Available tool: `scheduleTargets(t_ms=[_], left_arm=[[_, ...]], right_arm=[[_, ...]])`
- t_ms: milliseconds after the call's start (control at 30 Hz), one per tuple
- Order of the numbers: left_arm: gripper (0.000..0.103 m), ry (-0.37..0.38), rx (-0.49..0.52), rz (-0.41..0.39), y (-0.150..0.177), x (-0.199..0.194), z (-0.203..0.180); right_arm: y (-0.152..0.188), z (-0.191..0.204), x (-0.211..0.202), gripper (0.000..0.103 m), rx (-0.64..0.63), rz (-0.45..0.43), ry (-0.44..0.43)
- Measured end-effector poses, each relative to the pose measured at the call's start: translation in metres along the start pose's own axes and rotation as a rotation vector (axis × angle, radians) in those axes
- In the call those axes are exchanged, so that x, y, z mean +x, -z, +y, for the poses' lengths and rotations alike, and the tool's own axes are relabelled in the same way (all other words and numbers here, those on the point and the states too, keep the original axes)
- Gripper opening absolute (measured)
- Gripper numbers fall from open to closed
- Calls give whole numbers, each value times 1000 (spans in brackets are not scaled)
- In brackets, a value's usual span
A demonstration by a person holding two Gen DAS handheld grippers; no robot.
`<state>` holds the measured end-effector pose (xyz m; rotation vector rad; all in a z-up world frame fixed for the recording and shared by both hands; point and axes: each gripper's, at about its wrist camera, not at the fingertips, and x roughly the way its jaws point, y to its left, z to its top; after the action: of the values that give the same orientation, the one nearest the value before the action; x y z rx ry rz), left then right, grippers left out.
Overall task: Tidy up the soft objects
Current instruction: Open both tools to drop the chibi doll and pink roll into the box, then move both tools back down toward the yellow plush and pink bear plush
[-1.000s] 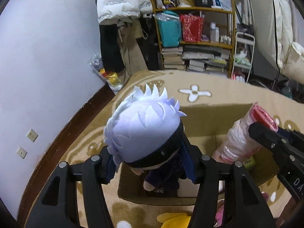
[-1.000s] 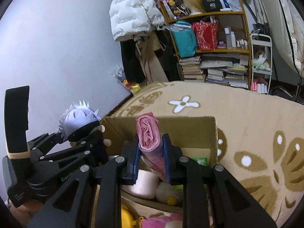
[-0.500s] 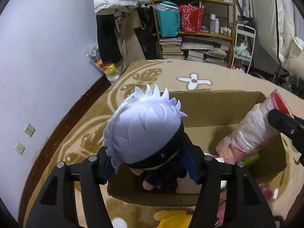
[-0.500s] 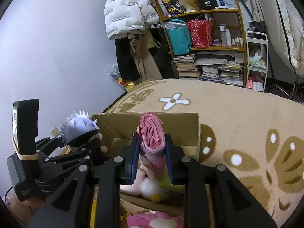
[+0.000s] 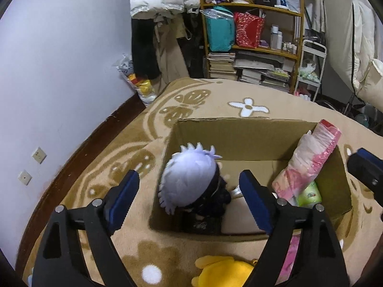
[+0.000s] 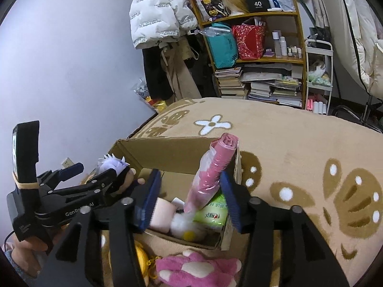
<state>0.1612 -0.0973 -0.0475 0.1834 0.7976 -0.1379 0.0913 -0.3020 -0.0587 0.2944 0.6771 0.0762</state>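
Gripper [image 6: 95,174] lettered "GenRo… AI", black box [image 6: 258,1] reading "40"

White-haired plush doll [image 5: 189,179] and pink roll [image 5: 308,162] apparently rest inside cardboard box [image 5: 239,134].

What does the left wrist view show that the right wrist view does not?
Only the left wrist view shows the two wall sockets and the plush doll seated fully inside the cardboard box. Only the right wrist view shows the pink plush paw and the green tissue pack's label. Both show the box, doll, pink bag roll and bookshelf.
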Motion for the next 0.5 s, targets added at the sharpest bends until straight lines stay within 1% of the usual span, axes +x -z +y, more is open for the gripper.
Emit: scheduleTargets(t_ms=[33, 67, 133, 200, 233, 300, 367, 400, 500], left_arm=[[93, -6, 0, 0, 0, -1, 0], [94, -18, -2, -1, 1, -4, 2], [96, -27, -12, -5, 2, -11, 4], [98, -21, -20, -22, 2, -20, 6], [99, -22, -19, -33, 2, -26, 7], [99, -27, -13, -40, 2, -34, 8], [99, -22, -20, -39, 4, -40, 11], [99, -12, -39, -38, 6, -44, 14], [99, 25, -80, -22, 11, -50, 22]], right_arm=[[1, 1, -3, 65, 0, -3, -1], [3, 2, -6, 69, 2, -5, -2], [5, 1, -11, 74, 9, -4, -1], [8, 1, -15, 83, 20, -3, 2], [9, 0, -18, 86, 30, -6, 4], [11, -1, -24, 97, 43, -11, 11], [14, -1, -29, 101, 47, -11, 33], [15, -1, -32, 102, 48, -11, 35], [19, -2, -38, 102, 58, -3, 47]])
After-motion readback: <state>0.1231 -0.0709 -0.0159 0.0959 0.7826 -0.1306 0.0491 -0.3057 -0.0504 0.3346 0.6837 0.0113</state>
